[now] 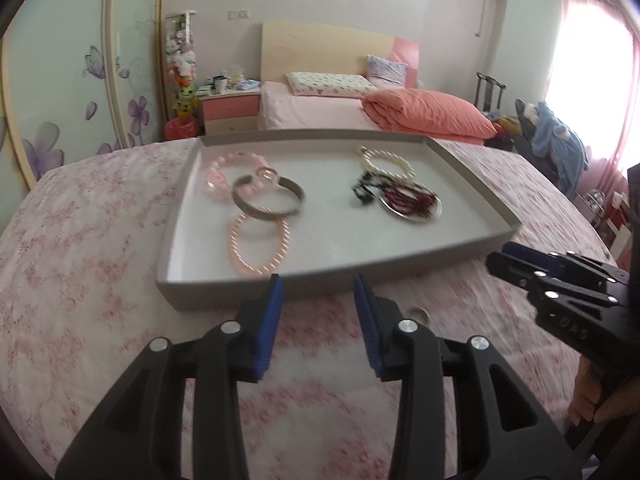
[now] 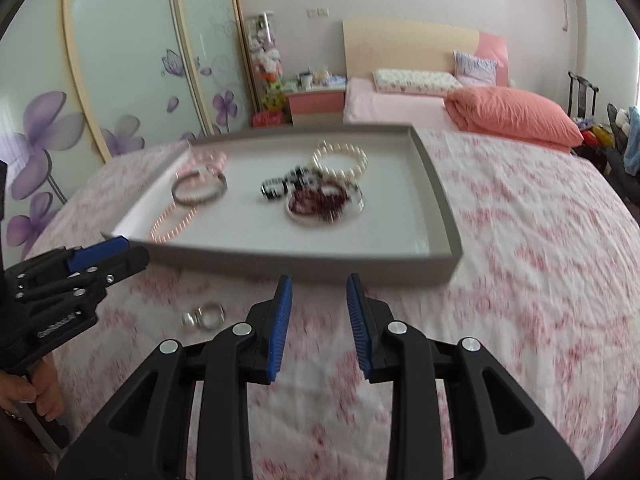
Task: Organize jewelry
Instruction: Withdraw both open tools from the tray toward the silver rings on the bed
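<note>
Two rings (image 2: 203,316) outside tray's near wall (image 2: 312,263)

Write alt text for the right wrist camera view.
The open right gripper hovers over a pink floral bedspread, facing a grey tray of bracelets. Small silver rings lie on the bedspread outside the tray, near the left gripper.

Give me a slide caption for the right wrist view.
Open right gripper hovers before the jewelry tray; two silver rings lie outside on the floral cloth.
</note>
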